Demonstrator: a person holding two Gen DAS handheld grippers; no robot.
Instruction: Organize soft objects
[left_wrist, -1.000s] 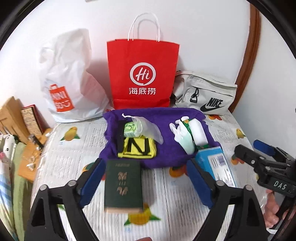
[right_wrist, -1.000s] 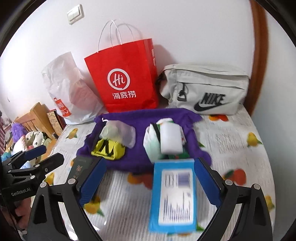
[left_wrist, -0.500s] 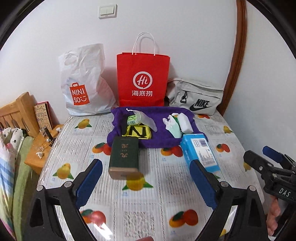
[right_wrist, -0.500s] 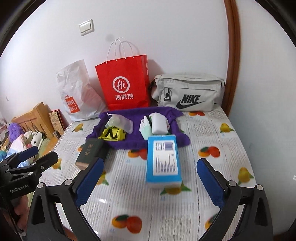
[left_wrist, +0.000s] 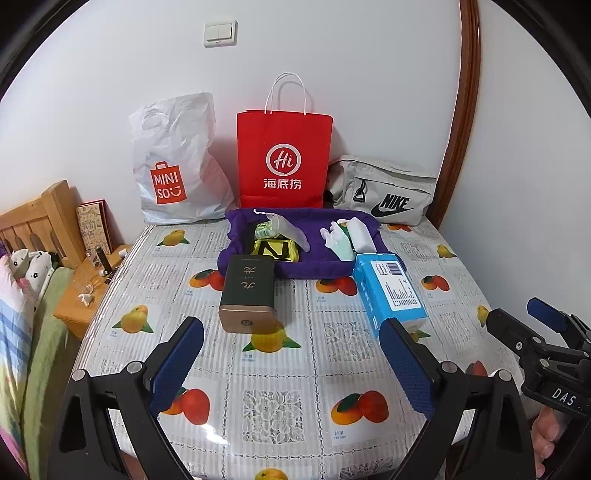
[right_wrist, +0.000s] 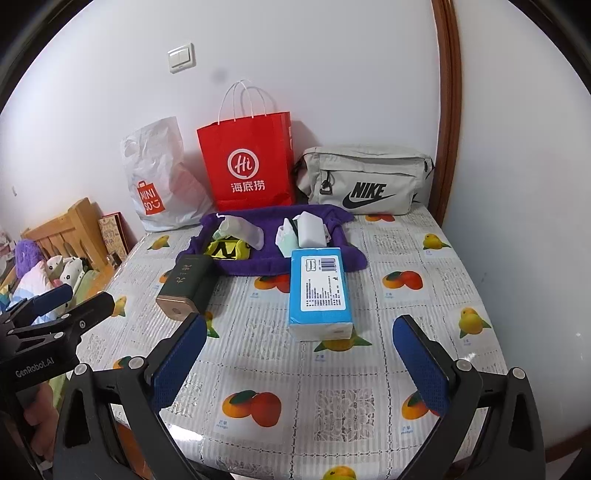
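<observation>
Blue plastic-wrapped tissue pack (right_wrist: 319, 291) lies free; probably light and squashy, best pinched across its long sides. Left gripper (left_wrist: 291, 363) and right gripper (right_wrist: 295, 354) both gape, empty.

Black frames, blue-padded jaws, silver screws

near tablecloth (left_wrist: 280, 402) bare | ahead: dark box (left_wrist: 248, 291), tissue pack (right_wrist: 319, 291) | gap between

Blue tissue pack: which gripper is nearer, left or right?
Right. The right gripper sits straight behind the blue tissue pack, open and lined up with it. The left gripper is open too, but off to the pack's left, facing the dark green box.
</observation>
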